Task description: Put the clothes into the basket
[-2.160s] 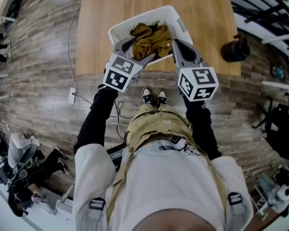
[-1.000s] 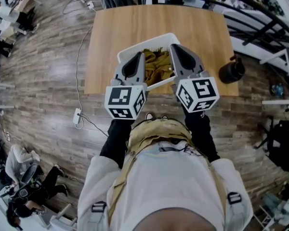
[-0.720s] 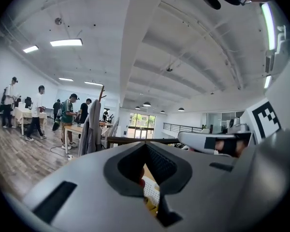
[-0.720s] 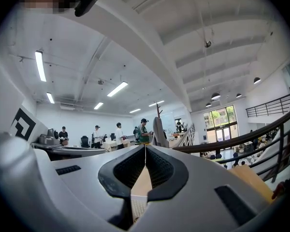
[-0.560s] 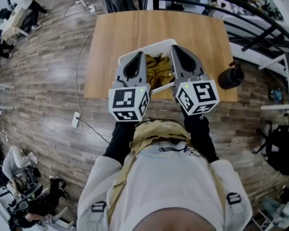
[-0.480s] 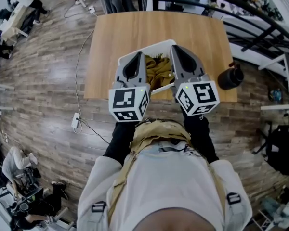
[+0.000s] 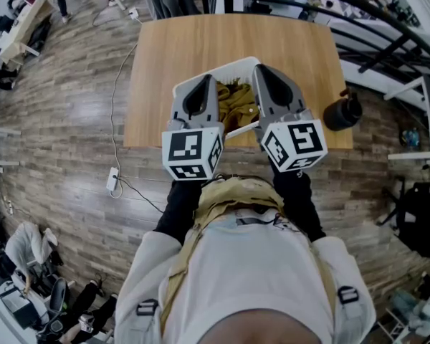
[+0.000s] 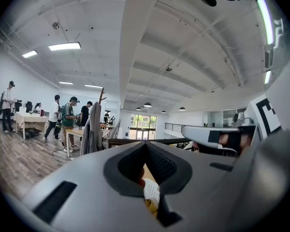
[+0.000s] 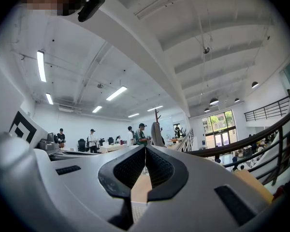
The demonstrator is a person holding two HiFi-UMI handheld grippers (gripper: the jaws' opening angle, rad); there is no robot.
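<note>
The tabletop (image 7: 201, 41) is pale honey wood with fine straight grain. At its near edge the basket (image 7: 229, 64) is white with a perforated wall, and the clothes (image 7: 238, 104) in it are mustard-ochre. The left gripper (image 7: 204, 79) and the right gripper (image 7: 259, 69) are light grey with black, finely gridded pads. Each carries a marker cube (image 7: 192, 151) of black-and-white squares. A jug (image 7: 341, 113) by the right edge is black. The floor (image 7: 64, 135) shows grey-brown planks. The sleeves (image 7: 175, 213) are black and the trousers (image 7: 233, 192) khaki.

Hand-held gripper (image 9: 145, 148) jaws pressed together, wooden table (image 9: 141, 190) beyond, people (image 9: 140, 133) standing behind
</note>
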